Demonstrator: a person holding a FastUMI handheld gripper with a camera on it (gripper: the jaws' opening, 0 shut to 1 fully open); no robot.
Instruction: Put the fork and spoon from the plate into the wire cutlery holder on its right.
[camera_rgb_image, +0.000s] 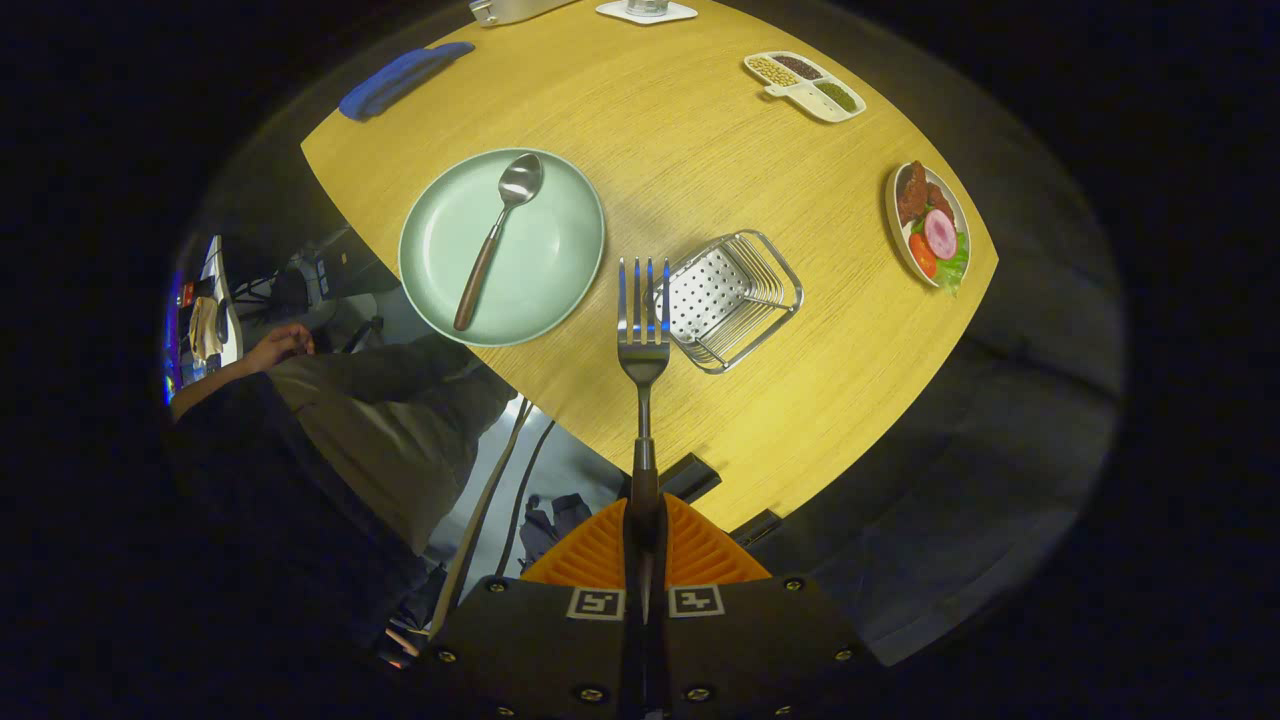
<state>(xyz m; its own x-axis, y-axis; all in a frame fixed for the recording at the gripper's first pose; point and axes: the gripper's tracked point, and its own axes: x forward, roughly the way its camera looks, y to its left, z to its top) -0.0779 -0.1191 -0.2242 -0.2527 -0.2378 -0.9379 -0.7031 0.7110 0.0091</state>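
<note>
Here my gripper (644, 545) is closed on the fork (643, 330), both fingers pressed against its dark handle, so the fork sticks straight out ahead of me with its tines pointing away. I am holding it up above the table (700, 150), near the table's near edge, and the tines line up just beside the left rim of the wire cutlery holder (728, 298), which sits empty with its perforated floor showing. The spoon (497, 237) lies on the pale green plate (560, 270), bowl toward the far side and its brown handle slanting back toward the near-left edge; the plate itself rests close to that edge, to the left of the holder and well apart from it. Toward the far right corner stands a divided dish of beans and grains (805, 86), and by the right edge a plate of mock food (930, 225) with meat, tomato and lettuce. A blue cloth (400, 78) lies just off the far left corner. A person's hand (280, 347) rests on a knee beside the table.
</note>
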